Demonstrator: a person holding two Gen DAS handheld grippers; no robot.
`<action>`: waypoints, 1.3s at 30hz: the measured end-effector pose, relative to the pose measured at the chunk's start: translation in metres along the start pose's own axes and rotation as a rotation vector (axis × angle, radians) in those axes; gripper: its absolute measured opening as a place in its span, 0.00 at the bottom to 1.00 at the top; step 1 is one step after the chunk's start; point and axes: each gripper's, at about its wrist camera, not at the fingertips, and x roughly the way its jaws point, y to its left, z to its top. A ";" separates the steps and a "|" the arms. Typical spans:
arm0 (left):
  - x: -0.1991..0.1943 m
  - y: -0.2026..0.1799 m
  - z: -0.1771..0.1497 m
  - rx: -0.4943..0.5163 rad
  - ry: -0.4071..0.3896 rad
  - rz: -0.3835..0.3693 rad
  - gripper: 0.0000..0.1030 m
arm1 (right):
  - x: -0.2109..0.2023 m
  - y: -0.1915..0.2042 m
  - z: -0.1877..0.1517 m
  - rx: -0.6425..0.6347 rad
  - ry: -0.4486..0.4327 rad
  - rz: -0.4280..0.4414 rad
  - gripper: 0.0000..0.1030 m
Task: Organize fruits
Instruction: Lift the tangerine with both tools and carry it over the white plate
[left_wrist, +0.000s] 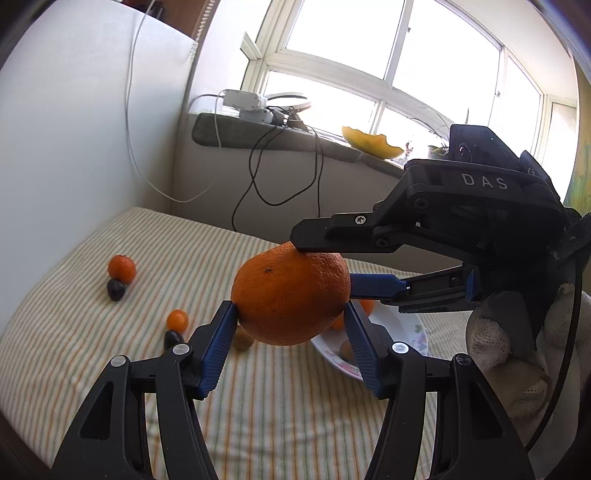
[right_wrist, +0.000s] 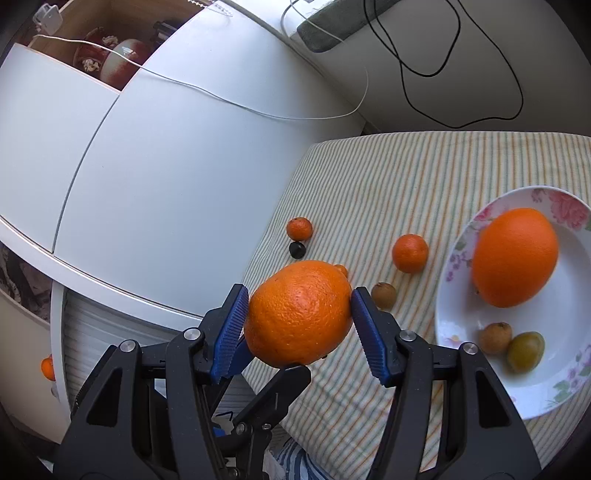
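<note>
A large orange hangs above the striped cloth, held between both grippers at once. My left gripper is shut on its sides. My right gripper is shut on the same orange, and comes in from the right in the left wrist view, one finger on top, one blue pad at the side. A floral plate holds a second large orange, a brown fruit and a green fruit.
On the striped cloth lie small oranges, a dark fruit and a brown fruit. A white cabinet stands left of it. Cables hang from the window sill.
</note>
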 end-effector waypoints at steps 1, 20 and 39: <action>0.001 -0.007 -0.002 0.006 0.003 -0.010 0.57 | -0.006 -0.006 -0.002 0.009 -0.008 -0.004 0.59; 0.056 -0.099 -0.002 0.108 0.090 -0.148 0.58 | -0.108 -0.088 -0.014 0.136 -0.131 -0.077 0.59; 0.099 -0.134 -0.008 0.191 0.183 -0.140 0.57 | -0.120 -0.145 -0.005 0.224 -0.157 -0.107 0.59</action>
